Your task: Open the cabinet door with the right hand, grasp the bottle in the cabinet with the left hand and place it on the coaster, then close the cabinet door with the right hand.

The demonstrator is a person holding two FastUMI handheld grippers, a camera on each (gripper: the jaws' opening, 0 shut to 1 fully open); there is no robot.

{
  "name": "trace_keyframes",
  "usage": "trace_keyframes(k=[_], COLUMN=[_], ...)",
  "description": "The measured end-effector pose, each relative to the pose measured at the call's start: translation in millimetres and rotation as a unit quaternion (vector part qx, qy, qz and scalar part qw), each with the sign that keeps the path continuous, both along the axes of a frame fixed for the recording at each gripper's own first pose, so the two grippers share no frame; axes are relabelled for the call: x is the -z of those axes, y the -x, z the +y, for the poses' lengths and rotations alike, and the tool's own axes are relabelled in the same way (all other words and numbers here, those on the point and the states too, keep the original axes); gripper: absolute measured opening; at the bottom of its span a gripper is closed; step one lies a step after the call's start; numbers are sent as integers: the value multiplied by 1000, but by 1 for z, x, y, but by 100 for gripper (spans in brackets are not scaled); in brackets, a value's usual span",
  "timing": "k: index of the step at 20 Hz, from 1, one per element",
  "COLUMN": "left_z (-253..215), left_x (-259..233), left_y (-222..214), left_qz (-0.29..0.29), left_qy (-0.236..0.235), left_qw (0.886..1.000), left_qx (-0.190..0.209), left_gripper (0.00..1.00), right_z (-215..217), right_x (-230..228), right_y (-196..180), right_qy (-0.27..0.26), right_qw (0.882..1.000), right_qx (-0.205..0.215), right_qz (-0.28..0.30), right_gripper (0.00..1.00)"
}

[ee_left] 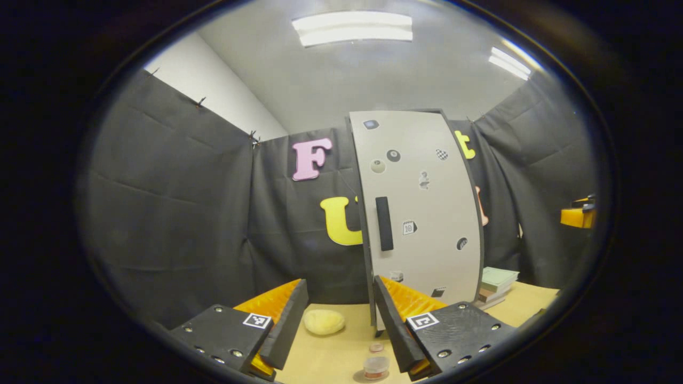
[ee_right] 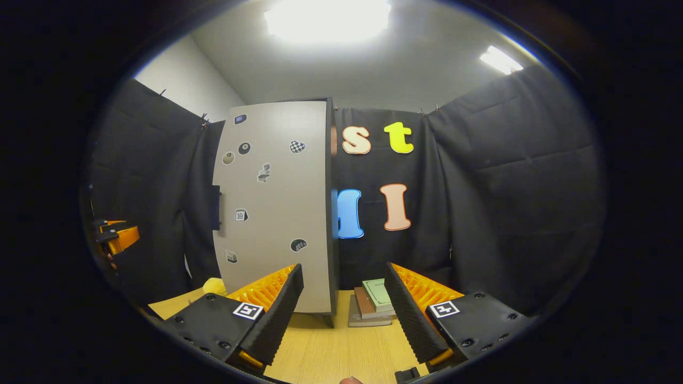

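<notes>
Your first move turns on the handle (ee_left: 384, 223): it is a dark upright bar on the cabinet door (ee_right: 277, 208), long axis vertical, set near the door's edge that lies to the left from your right gripper (ee_right: 341, 304). In the right gripper view the handle (ee_right: 216, 207) shows only edge-on, up and well to the left of the fingers, so I judge you will need to swing left and rise to meet it, jaws straddling the bar from its two sides. The right gripper is spread wide with nothing between its fingers; the door is closed and stands ahead and slightly left, apart from the tips, with a stack of books (ee_right: 373, 301) lying ahead between the fingers. Your left gripper (ee_left: 341, 320) is likewise released and empty, looking nearly straight at the door face, the handle above and a little right of its fingers. The bottle is presumably behind the shut door; you cannot see it. Whether the small round thing (ee_left: 376, 368) low between the left fingers is the coaster, I cannot tell.
</notes>
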State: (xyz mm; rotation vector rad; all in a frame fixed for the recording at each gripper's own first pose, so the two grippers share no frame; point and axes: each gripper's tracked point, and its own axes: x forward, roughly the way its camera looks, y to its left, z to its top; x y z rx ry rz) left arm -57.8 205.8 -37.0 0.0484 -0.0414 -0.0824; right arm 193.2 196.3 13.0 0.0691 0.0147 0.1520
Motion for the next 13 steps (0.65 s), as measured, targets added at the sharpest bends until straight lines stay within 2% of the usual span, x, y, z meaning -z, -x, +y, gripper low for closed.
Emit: trace_keyframes(k=[2,4,6,13], left_z=[-1,-1,-1,0], left_x=[1,1,1,3], left_y=[1,0,0,0], left_qz=[1,2,1,5], left_qy=[2,4,5,9], left_qw=[1000,1000,1000,1000], left_qx=[2,3,3,3], left_gripper=[80,80,74,77], right_z=[4,8,12,24], right_x=[-2,-5,-7,-14], right_y=[-2,-2,-2,-1], right_qy=[-3,-6,-6,4], right_qw=[1000,1000,1000,1000], right_qx=[0,1,2,7], right_qz=[-1,-2,-4,-10], right_gripper=[97,97,97,97])
